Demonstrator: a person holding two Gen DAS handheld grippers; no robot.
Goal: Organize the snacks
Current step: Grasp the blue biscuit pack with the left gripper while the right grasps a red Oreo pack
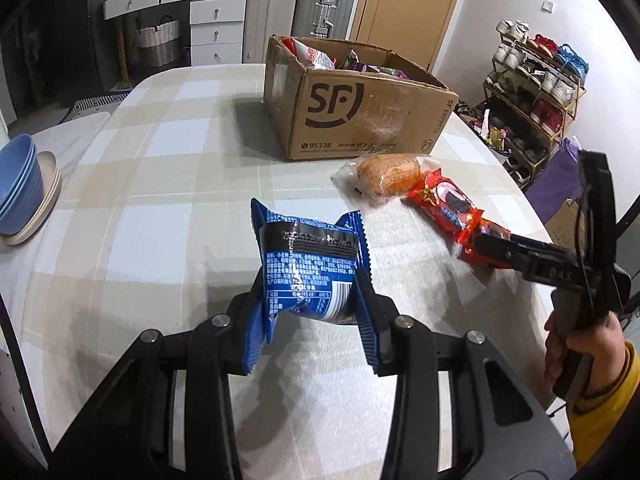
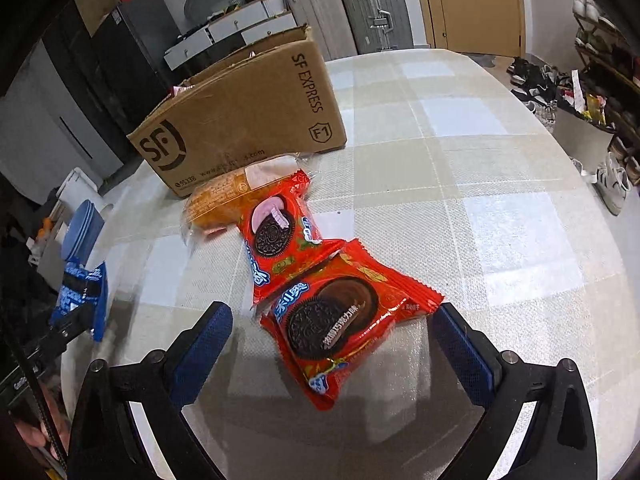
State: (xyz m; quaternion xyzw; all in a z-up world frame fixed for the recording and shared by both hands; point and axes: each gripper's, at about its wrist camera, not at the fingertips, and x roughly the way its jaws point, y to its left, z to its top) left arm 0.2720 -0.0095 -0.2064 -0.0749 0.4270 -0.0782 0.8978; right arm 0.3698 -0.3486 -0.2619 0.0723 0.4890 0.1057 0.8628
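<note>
Left wrist: bowls [image 1: 20, 184] far left; cardboard box [image 1: 356, 96] behind snacks.

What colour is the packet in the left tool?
Blue packet with a black band; the left wrist view shows it best.

Left tongs [image 1: 312, 300] clamped — right tongs [image 2: 332, 340] spread wide, angled down

Blue packet [image 1: 310, 264]; red packets [image 2: 336, 332]; brown box [image 1: 356, 108]; beige-white checked tablecloth [image 1: 160, 184].
</note>
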